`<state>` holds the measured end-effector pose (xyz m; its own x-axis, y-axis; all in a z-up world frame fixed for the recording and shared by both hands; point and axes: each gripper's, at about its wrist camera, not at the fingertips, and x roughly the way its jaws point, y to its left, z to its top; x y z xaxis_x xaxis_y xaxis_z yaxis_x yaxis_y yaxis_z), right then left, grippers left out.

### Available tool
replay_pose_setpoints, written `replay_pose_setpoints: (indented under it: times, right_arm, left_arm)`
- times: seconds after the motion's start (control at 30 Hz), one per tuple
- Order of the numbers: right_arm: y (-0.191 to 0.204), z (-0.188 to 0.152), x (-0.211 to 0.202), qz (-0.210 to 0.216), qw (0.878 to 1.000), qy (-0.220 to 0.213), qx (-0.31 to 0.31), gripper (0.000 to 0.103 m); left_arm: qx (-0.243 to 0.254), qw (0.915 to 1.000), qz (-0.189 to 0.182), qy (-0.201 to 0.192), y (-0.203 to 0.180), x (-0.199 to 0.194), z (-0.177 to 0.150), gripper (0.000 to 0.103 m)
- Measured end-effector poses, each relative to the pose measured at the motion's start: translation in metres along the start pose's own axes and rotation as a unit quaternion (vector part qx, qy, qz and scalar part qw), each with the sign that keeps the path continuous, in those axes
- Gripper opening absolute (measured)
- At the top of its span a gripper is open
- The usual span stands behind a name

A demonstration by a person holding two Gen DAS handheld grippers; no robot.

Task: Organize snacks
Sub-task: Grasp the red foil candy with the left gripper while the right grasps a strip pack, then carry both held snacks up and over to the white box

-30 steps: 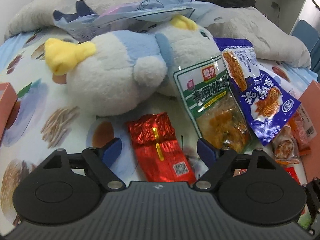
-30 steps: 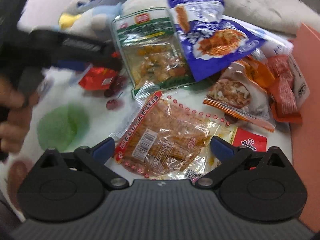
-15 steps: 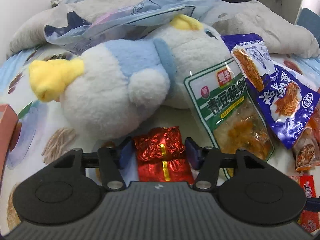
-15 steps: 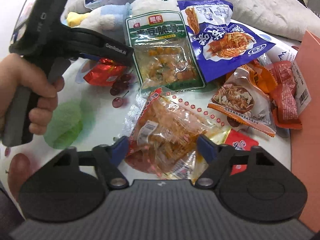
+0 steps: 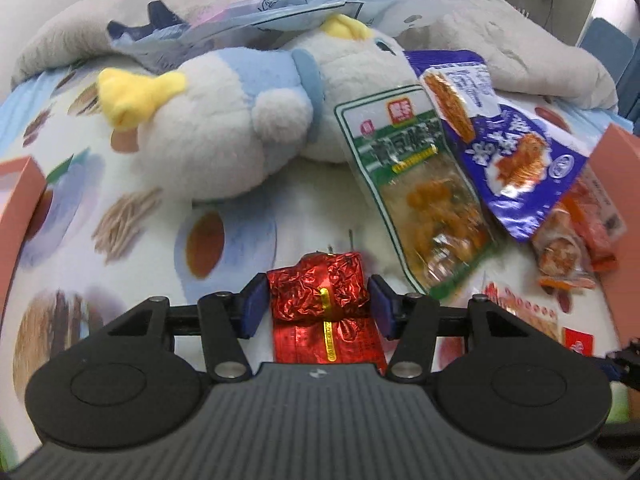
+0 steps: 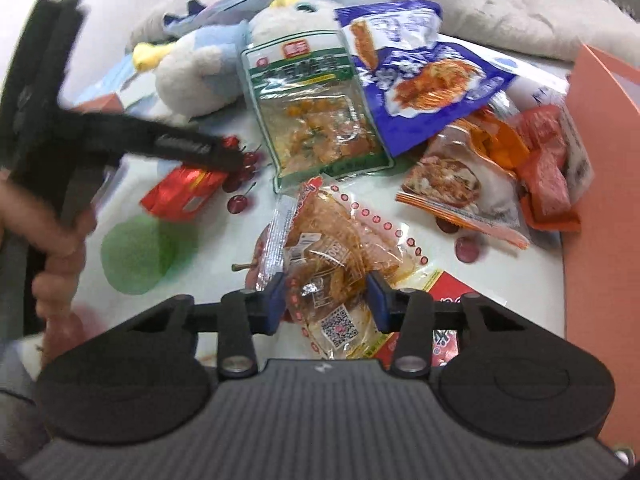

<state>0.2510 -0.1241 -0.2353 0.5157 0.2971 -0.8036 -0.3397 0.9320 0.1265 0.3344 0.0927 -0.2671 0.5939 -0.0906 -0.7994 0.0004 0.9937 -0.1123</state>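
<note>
Both hand-held grippers have closed in since a second ago. The left hand-held gripper (image 5: 318, 304) now has its blue pads pressed on the crumpled red foil packet (image 5: 320, 300), which looks lifted off the bed sheet (image 5: 132, 208). The right hand-held gripper (image 6: 326, 300), whose jaws have just been closing, pinches the clear packet of orange strips (image 6: 336, 256) at its near end.

By my reading the sorting has barely begun: two packets are gripped, none placed. At about 1 o'clock from each gripper the green-edged bag (image 5: 416, 184), the blue bag (image 5: 516, 160) and small orange packets (image 6: 460, 180) lie heaped beside the plush toy (image 5: 208, 128). Salmon-coloured boxes (image 5: 620, 208) sit at 3 o'clock and 9 o'clock, probably the destinations.

Both boxes are cut off, so their contents cannot be told. The left gripper's handle and the person's hand (image 6: 56, 248) are blurred in the right view.
</note>
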Motion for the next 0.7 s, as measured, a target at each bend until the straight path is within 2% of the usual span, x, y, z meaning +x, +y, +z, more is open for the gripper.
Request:
replay_pose_setpoints:
  times: [0.47, 0.7]
  right_arm:
    - [-0.005, -0.016, -0.054, -0.010, 1.000, -0.016, 0.024, 0.044]
    - [-0.004, -0.027, -0.078, -0.010, 0.999, -0.021, 0.025, 0.044]
  left_arm:
    - [-0.022, 0.9992, -0.029, -0.015, -0.024, -0.078, -0.034, 0.059]
    - [-0.032, 0.9988, -0.030, -0.021, -0.037, -0.112, -0.058, 0.060]
